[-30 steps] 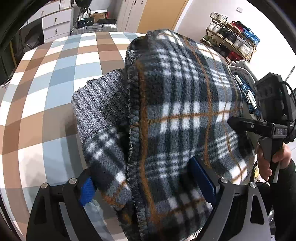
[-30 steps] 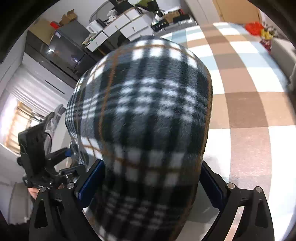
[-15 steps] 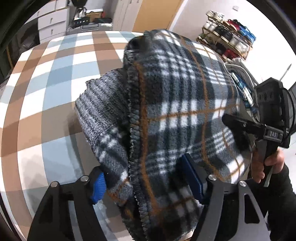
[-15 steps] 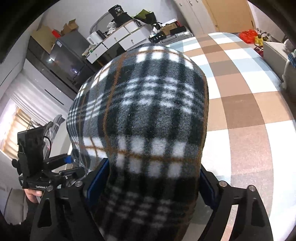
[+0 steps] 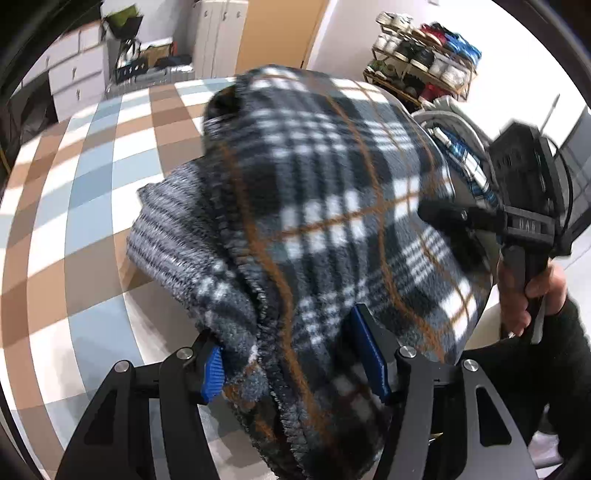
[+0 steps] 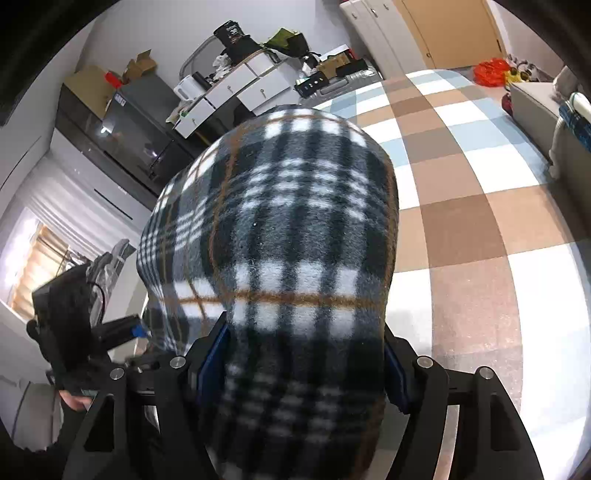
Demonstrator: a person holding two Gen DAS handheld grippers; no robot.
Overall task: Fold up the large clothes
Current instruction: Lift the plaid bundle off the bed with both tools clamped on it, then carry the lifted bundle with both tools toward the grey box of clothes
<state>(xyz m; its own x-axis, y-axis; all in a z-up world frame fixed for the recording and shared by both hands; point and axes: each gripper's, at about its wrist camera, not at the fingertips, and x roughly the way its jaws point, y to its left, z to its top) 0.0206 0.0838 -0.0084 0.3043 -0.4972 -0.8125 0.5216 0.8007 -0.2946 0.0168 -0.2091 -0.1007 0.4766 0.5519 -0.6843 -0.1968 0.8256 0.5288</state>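
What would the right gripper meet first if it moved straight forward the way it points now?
The plaid fleece garment itself: the right gripper is shut on it, and the cloth fills the view ahead. Beyond it probably lies the checkered bed cover; depth is unclear.

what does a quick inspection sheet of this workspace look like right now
surface: checked bedspread in brown, blue and white, bare where it shows.
job's things: plaid fleece garment held up off the bedspread; grey knit lining shows on its left side.
clutter: nothing seen on the bedspread.
grippers: left gripper shut on the fleece at its lower hem; right gripper shut on the fleece, blue fingers pressed into the cloth.
cables: black cable looped at the right gripper's body.
surroundings: shoe rack, white drawers, suitcase, wooden door.
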